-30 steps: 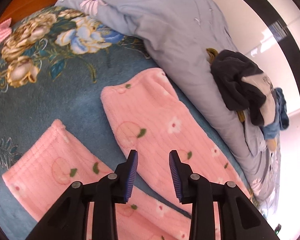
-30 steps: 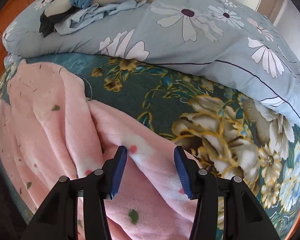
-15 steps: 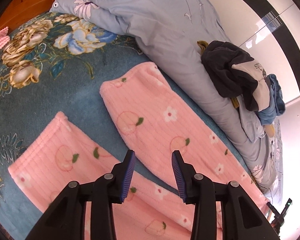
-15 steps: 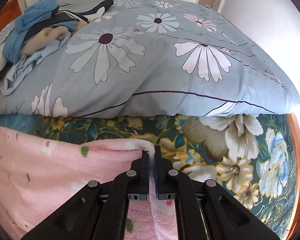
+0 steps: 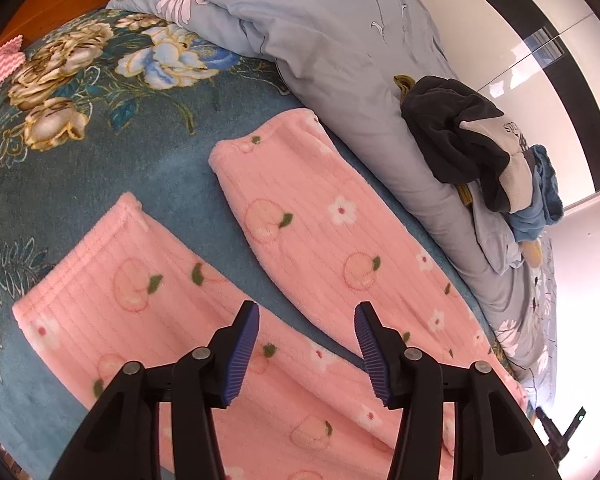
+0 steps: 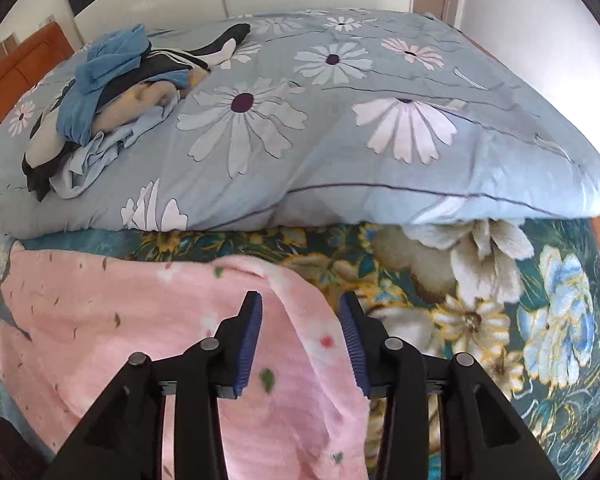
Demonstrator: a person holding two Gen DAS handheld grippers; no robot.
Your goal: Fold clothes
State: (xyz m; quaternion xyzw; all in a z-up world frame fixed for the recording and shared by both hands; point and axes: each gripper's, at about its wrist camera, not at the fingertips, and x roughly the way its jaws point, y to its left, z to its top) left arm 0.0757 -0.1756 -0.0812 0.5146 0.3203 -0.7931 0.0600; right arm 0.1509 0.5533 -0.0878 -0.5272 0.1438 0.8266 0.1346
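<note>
Home bedroom, floral blanket (image 5: pixel 100 128) on bed, daisy-print duvet (image 6: pixel 340 120), wooden headboard (image 6: pixel 16 76)

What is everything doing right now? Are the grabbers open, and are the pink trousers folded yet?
Left gripper: open, holding nothing.
Right gripper: open, pink fabric between its jaws.
Fluffy pink peach-print trousers: unfolded, legs spread apart.
Pile of dark and blue clothes: crumpled, unfolded.
Pale blue daisy-print duvet: bunched up.

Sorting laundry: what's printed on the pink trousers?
Peaches and white flowers on pink trousers; left wrist view shows best.
</note>
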